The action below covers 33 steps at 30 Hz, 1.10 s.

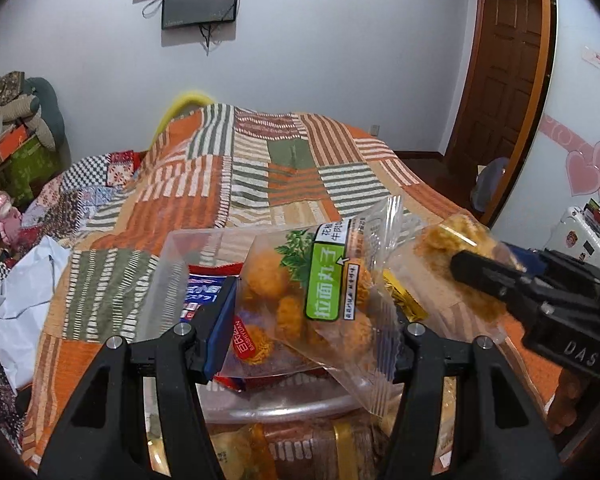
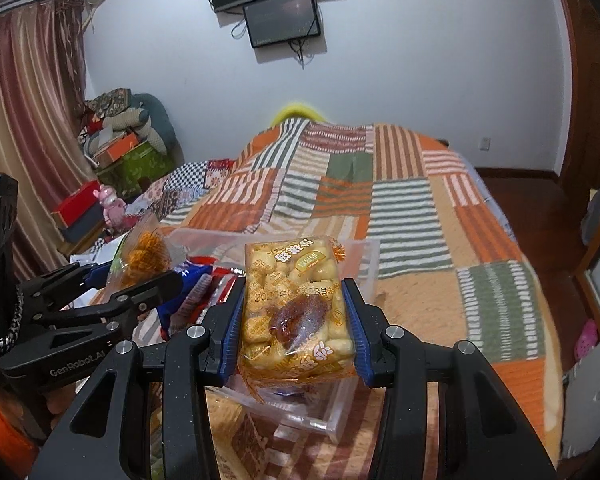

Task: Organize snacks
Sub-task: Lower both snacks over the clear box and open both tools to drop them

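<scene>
Patchwork bedspread (image 2: pixel 412 200) in orange and green stripes fills a white-walled bedroom beneath a wall-mounted screen (image 2: pixel 282 20). Right claw (image 2: pixel 296 328) is clamped on a clear bag of pale puffed snacks (image 2: pixel 294 312), pads pressing both sides. Just below it sits a clear plastic box (image 2: pixel 364 256) holding red and blue packets (image 2: pixel 196 284). Left claw (image 1: pixel 304 332) stands half apart around a bag of orange snack balls (image 1: pixel 300 292), its blue pads touching the wrapper, above the same box.
</scene>
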Each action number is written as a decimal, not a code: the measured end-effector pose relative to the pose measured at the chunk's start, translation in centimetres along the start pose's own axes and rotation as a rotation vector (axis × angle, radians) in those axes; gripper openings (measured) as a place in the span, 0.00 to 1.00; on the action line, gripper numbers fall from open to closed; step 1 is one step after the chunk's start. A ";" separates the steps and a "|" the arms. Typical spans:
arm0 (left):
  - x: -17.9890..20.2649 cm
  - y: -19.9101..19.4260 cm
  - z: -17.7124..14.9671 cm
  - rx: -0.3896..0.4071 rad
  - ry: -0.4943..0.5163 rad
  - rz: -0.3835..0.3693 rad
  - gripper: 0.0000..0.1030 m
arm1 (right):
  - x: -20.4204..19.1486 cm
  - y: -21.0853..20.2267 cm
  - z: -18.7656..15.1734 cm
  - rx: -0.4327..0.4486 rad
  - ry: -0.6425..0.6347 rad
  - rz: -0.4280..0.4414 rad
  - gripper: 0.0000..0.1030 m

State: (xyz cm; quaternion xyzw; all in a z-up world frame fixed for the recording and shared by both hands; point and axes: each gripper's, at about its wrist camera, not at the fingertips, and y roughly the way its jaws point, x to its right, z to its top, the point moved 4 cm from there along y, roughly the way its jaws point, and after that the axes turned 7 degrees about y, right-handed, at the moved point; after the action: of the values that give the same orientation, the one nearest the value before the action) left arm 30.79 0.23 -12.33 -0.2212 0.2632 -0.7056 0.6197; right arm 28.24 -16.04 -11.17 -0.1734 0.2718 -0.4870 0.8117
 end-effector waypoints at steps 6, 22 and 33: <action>0.2 1.8 -0.3 -0.038 0.001 -0.015 0.57 | 0.2 1.3 -0.2 -0.040 0.000 -0.004 0.41; 0.4 1.9 -0.5 -0.061 0.001 -0.032 0.63 | 0.0 2.4 -0.3 -0.079 -0.016 -0.008 0.42; -0.1 -2.4 -1.3 -0.040 0.004 -0.026 0.63 | -0.9 -0.6 -0.2 -0.050 -0.049 -0.004 0.42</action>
State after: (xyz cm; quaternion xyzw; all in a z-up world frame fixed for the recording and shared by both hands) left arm 28.18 0.66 -11.79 -0.2355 0.2757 -0.7088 0.6051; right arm 27.31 -15.55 -10.76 -0.2061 0.2639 -0.4773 0.8125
